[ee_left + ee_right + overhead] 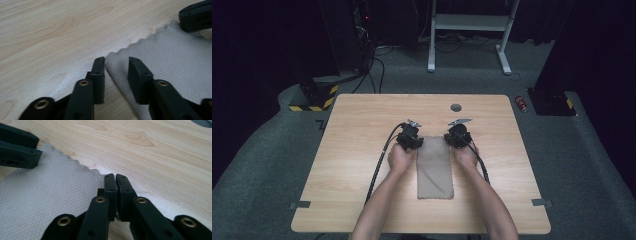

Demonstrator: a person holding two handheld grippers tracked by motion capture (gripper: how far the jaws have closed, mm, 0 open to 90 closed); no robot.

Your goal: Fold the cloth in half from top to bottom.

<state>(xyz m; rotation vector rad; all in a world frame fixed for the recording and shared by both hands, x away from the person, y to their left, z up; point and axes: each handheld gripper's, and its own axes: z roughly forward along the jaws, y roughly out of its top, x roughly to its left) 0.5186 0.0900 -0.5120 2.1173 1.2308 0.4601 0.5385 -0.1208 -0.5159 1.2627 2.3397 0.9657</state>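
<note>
Spanning most of the high view, the pale wooden table (362,165) carries a grey-brown cloth (435,167) at its middle, lying flat as a long strip that runs from the far grippers back toward the person; its far end sits between the two grippers, its near end well short of the table's near edge; the fabric shows a fine diamond weave and a scalloped, pinked edge, and it looks thin and limp, so it should drape once lifted. Both hands rest at the cloth's far corners; the right gripper (115,177) has its jaws pressed together at the far right corner, and the corner's tip appears pinched between them, though how much fabric is caught I cannot tell; the left gripper (116,61) has its jaws apart, straddling the far left corner, one jaw on the wood and one over the fabric, not yet gripping. By my judgement the grasp is half made: one corner taken, the other still to close on; lifting or folding remains.
</note>
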